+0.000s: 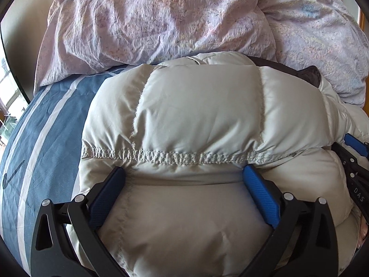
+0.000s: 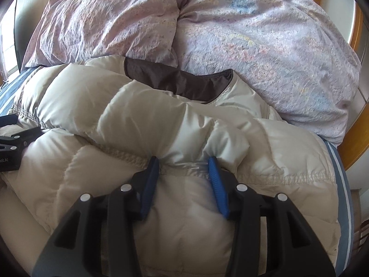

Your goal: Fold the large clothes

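Note:
A puffy cream down jacket lies folded over itself on the bed, its stitched hem running across the fold. Its brown lining shows at the far edge. My left gripper is wide open, its blue pads on either side of the jacket's bulk just below the hem. My right gripper is partly closed and pinches a fold of the jacket between its blue pads. The right gripper also shows at the right edge of the left wrist view, and the left gripper at the left edge of the right wrist view.
A crumpled pink-lilac duvet is heaped right behind the jacket. The blue sheet with white stripes covers the bed to the left. A wooden bed frame curves at the right. A window is at the far left.

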`<move>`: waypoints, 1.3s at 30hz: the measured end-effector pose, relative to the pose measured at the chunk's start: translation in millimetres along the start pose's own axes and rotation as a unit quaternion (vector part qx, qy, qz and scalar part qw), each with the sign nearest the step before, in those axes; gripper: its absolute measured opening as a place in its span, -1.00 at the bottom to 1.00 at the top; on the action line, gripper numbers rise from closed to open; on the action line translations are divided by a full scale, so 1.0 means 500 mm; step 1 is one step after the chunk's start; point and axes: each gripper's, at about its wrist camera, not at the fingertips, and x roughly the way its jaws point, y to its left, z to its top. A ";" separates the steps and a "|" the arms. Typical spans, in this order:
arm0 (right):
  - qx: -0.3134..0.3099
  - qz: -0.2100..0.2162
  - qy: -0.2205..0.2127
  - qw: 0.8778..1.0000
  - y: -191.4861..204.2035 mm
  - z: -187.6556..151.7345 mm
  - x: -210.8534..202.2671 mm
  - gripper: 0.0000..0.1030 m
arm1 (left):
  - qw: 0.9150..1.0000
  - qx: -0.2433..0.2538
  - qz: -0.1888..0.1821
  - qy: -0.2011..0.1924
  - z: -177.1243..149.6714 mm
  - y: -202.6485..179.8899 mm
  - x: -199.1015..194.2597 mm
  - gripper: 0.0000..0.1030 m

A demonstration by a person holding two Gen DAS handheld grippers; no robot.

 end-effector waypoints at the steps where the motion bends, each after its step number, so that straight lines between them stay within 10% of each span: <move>1: -0.001 0.005 0.002 1.000 -0.004 0.002 -0.005 -0.08 | 1.000 0.002 -0.003 0.000 0.001 0.003 -0.010 0.97; 10: 0.153 0.157 0.003 0.976 -0.253 -0.069 -0.221 0.73 | 0.991 -0.025 -0.127 -0.022 -0.057 0.155 -0.224 0.97; 18: 0.325 0.214 0.060 0.919 -0.509 -0.338 -0.323 0.76 | 0.975 -0.086 -0.206 0.024 -0.211 0.322 -0.306 0.97; 27: 0.383 0.252 0.098 0.883 -0.542 -0.533 -0.346 0.75 | 0.948 -0.152 -0.274 0.052 -0.343 0.378 -0.315 0.84; 39: 0.344 0.298 0.121 0.882 -0.482 -0.556 -0.337 0.51 | 0.928 -0.147 -0.335 0.074 -0.400 0.329 -0.315 0.62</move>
